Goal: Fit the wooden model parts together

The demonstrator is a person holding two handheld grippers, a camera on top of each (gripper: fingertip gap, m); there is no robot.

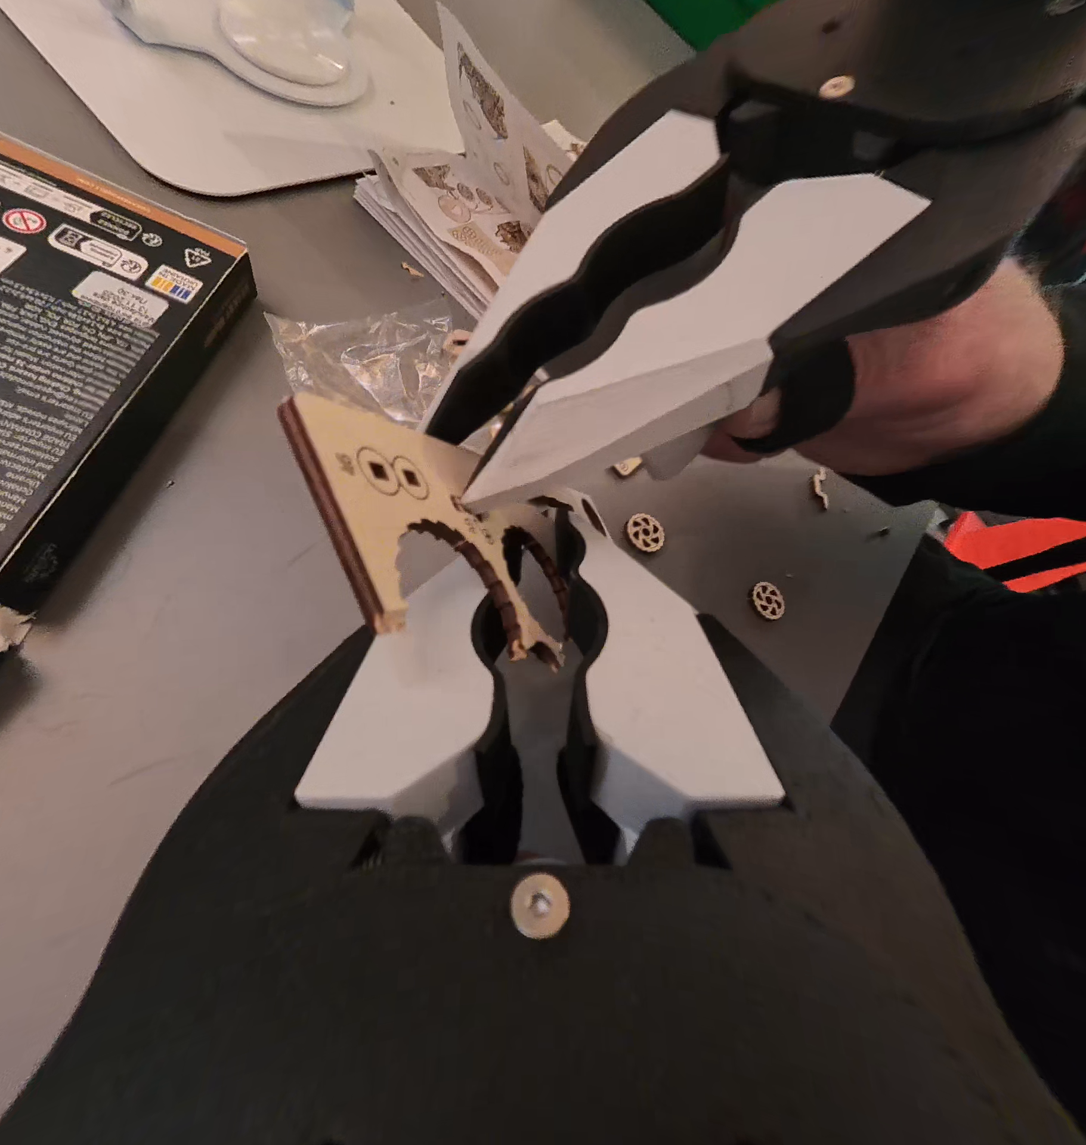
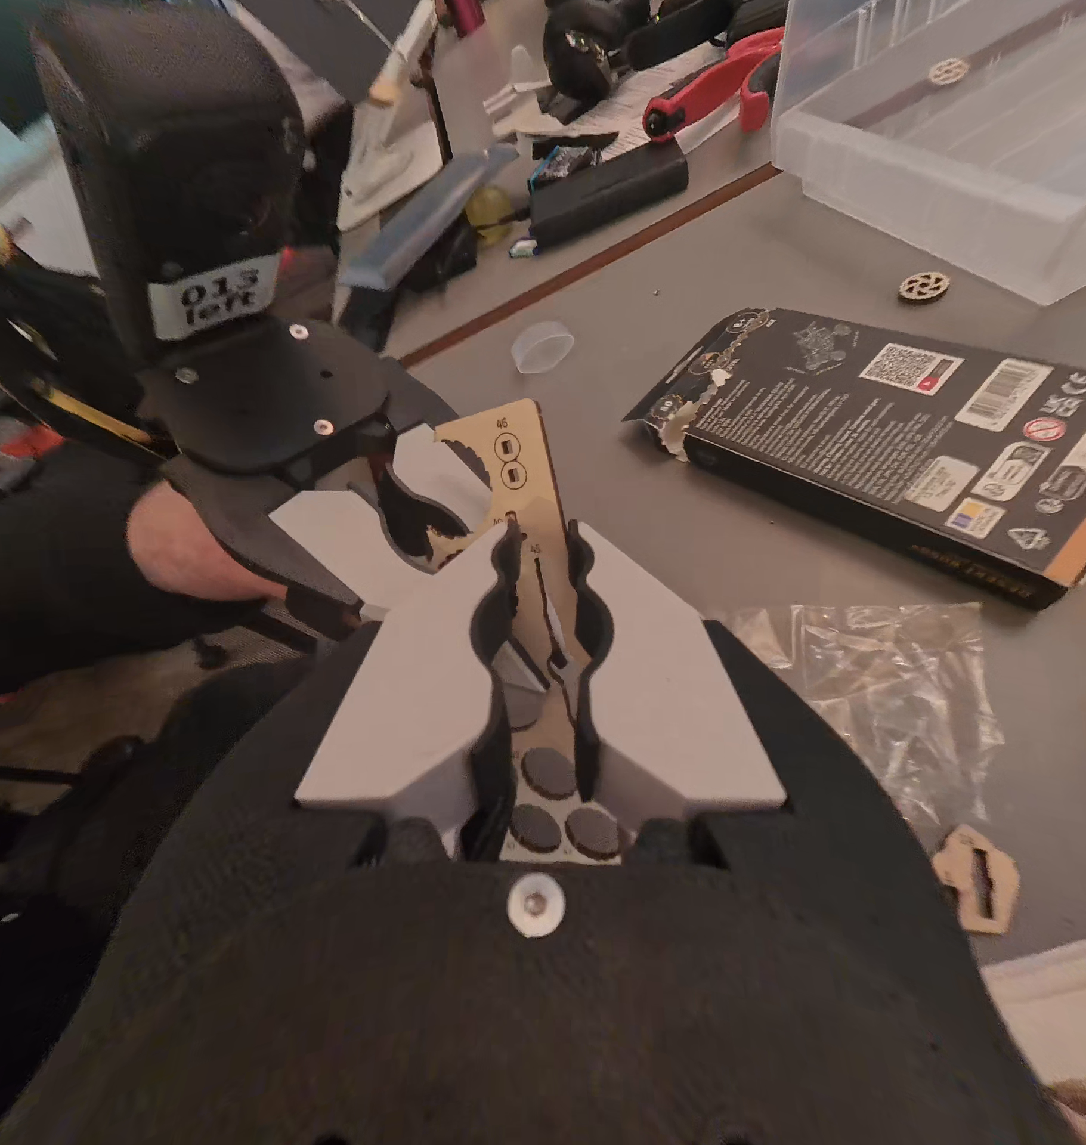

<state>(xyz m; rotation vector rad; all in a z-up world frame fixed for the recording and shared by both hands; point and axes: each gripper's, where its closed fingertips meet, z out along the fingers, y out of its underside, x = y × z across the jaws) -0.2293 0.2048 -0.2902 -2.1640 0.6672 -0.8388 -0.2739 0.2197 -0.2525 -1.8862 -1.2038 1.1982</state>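
While both tools meet on one piece, you are at the step of freeing or seating a part in the pale laser-cut plywood sheet (image 1: 398, 489), held above the grey tabletop (image 1: 174, 650). Item, nearest: your left gripper (image 1: 537, 644), jaws narrowed onto the sheet's toothed curved strip. Item: your right gripper (image 2: 543, 545), fingers pinching the sheet edgewise. Next move, by judgement: brace the sheet and work the strip without snapping it. Item, beyond: small round wooden gear discs (image 1: 644, 533) loose on the table; crumpled clear plastic bag (image 1: 367, 359); black printed cardboard box (image 1: 82, 347) to the left; open instruction booklet (image 1: 466, 210) farthest. Room: open table lies left and below; the right side is crowded by a sleeve.
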